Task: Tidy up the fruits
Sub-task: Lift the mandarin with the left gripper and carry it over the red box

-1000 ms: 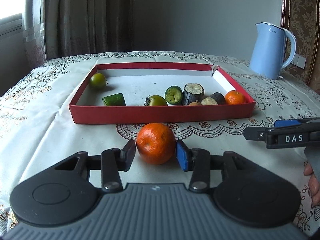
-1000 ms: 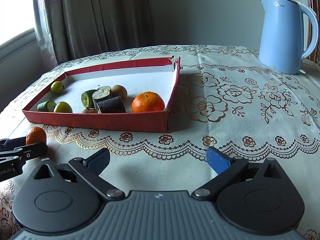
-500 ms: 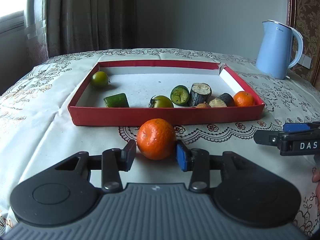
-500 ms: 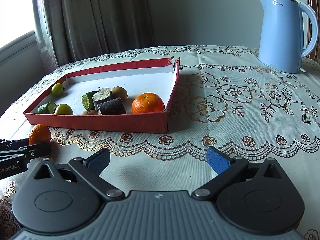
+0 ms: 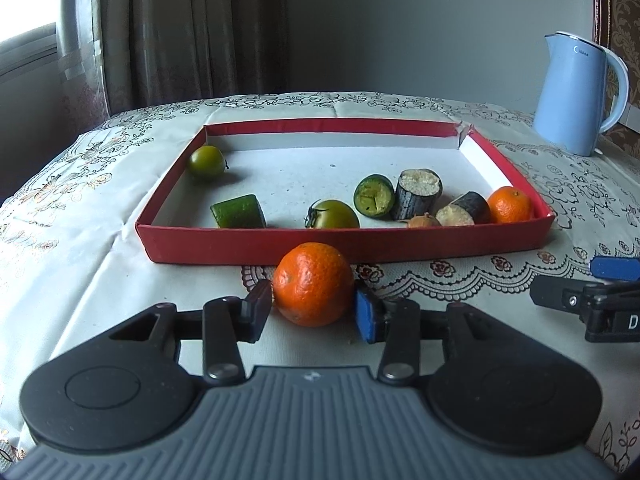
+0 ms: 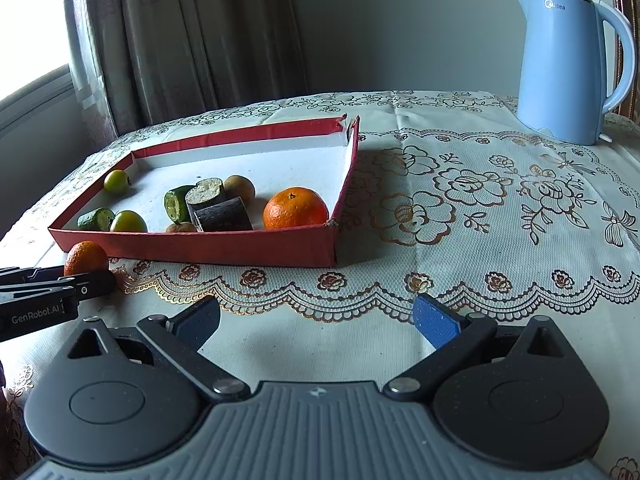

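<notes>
Here the left tongs (image 5: 314, 310) are clamped on an orange (image 5: 313, 283), one pad at each side, though the jaws are easing apart a little; the fruit sits between the tips, just short of the red tray's (image 5: 360, 245) near wall. Beyond that wall lie green tomatoes, cucumber pieces and a second orange (image 5: 509, 204). The right tongs (image 6: 316, 318) stand wide apart over the counter (image 6: 460, 216), holding nothing, well right of the fruit.
</notes>
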A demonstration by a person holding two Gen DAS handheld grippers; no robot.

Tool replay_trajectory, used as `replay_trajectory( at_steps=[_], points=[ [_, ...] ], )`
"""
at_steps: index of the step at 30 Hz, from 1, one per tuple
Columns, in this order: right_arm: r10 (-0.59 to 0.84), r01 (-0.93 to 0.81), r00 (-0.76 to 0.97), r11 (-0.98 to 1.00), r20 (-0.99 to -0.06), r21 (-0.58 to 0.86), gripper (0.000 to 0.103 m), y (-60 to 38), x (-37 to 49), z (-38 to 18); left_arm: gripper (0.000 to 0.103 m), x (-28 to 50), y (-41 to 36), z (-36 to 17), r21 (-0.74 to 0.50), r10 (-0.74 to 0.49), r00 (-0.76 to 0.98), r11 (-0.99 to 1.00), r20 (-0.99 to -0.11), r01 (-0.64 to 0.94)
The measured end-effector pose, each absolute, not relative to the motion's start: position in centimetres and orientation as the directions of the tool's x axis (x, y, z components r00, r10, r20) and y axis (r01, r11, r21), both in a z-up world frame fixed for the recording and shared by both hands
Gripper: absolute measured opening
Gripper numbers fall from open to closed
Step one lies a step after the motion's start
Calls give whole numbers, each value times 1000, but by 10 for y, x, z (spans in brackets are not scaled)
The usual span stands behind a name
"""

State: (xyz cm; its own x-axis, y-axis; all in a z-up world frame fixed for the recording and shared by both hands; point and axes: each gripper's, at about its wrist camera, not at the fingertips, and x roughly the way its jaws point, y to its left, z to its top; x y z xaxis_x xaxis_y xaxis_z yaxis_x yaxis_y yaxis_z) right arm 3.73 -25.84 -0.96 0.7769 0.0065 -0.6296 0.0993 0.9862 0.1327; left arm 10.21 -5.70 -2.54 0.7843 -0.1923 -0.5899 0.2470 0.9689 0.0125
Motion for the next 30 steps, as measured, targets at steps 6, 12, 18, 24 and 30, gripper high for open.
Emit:
replay_trajectory(
  at_steps=[6,12,18,24,30],
  points=[
    [7,99,777,986,-629,133,103,-258,37,-9,39,108,-61,-26,8,-193,782,970,-593,245],
    [7,99,777,986,-630,133,103,-259,37,-9,38,105,-57,-26,1,-197,788,970,-584,243],
    [7,99,777,986,-629,134,103,-259,37,-9,38,98,-55,-22,24,-180,809,972,-559,233],
    [7,99,777,986,-629,134,103,-259,37,-10,38,89,-48,-21,40,-159,824,976,-543,215],
    [8,99,777,986,-629,134,103,-259,37,-9,38,86,-38,-11,50,-146,836,978,-528,202]
  ],
)
